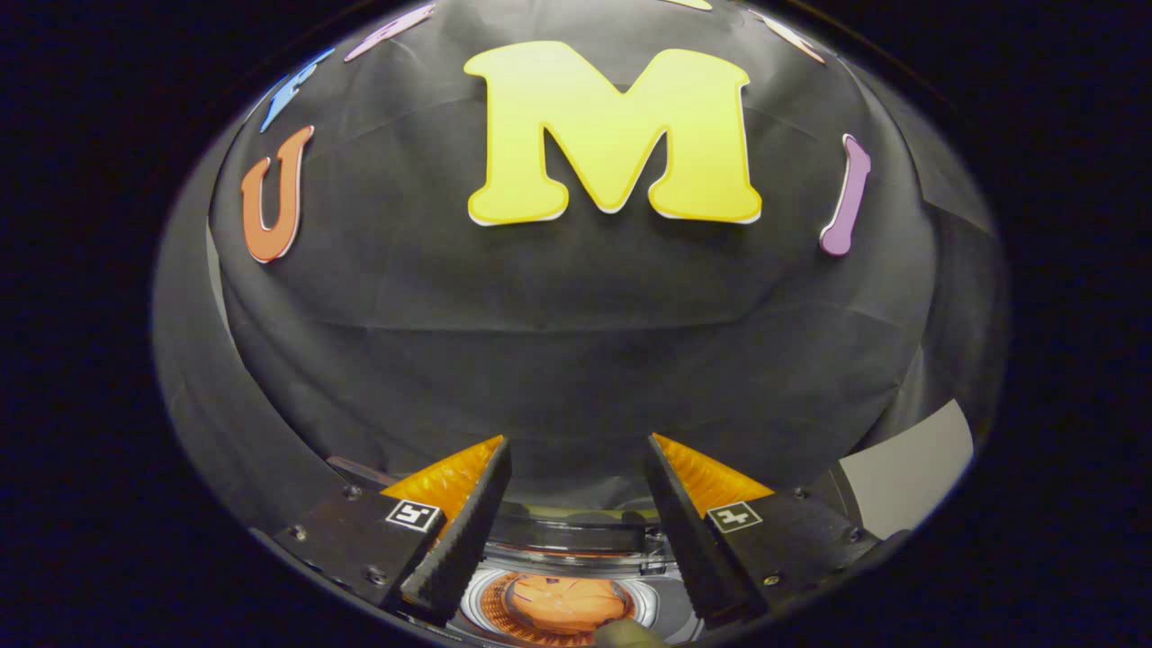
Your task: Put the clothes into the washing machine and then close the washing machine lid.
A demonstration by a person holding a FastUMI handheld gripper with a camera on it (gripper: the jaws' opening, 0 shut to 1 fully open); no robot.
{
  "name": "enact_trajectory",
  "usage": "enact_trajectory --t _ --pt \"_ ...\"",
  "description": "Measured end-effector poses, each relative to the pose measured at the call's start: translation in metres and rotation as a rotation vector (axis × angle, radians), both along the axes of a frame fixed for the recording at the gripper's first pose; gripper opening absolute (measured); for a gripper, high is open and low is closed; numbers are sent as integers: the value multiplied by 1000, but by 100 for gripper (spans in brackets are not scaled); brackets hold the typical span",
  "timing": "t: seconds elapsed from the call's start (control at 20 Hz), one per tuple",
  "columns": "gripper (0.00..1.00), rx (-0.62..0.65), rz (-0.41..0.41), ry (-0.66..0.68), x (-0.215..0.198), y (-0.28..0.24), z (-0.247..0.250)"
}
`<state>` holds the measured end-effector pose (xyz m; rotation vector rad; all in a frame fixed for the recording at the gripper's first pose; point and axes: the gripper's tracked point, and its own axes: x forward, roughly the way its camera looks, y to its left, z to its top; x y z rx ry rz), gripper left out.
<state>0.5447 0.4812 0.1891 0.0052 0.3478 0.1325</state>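
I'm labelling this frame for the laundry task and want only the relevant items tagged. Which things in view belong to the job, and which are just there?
Belongs to the job:
- gripper, fingers open, nothing between them
- washing machine, drum opening seen low between the fingers
- orange garment lying in the drum

Just there:
- black cloth wall beyond the fingers
- pale panel

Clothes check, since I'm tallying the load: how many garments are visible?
1: an orange garment in the washing machine drum, seen between the open gripper fingers. More may be hidden.
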Motion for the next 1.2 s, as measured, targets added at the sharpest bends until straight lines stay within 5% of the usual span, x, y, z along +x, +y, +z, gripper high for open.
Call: enact_trajectory --t 0.6,1.2 --pt "94 -18 -94 15 3 4 -26" --pt "94 -12 -68 -49 -31 1 -33"
